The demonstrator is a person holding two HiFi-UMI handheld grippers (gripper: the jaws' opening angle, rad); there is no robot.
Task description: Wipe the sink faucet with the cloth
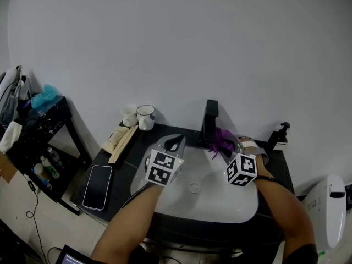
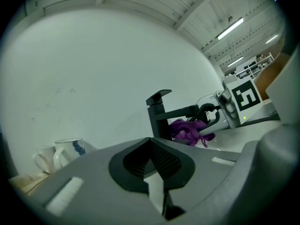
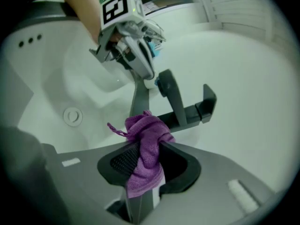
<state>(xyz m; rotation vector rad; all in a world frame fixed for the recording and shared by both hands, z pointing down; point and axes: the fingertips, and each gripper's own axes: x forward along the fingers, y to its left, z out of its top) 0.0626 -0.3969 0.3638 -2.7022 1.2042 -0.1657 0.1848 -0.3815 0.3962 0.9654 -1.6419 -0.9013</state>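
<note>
While the jaws of your right gripper [image 3: 143, 162] pinch the cloth [image 3: 146, 139] by the faucet [image 3: 174, 102], your left gripper [image 2: 154, 168] is closed on nothing; the wiping seems mostly ahead.

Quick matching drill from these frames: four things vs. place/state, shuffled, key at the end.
1 cloth
2 phone
3 mug
4 left hand-held gripper

A shut, empty
B lying flat, left of sink
C clamped in right hand-held gripper
D upright, left of faucet

Pairs: 1-C, 2-B, 3-D, 4-A
</note>
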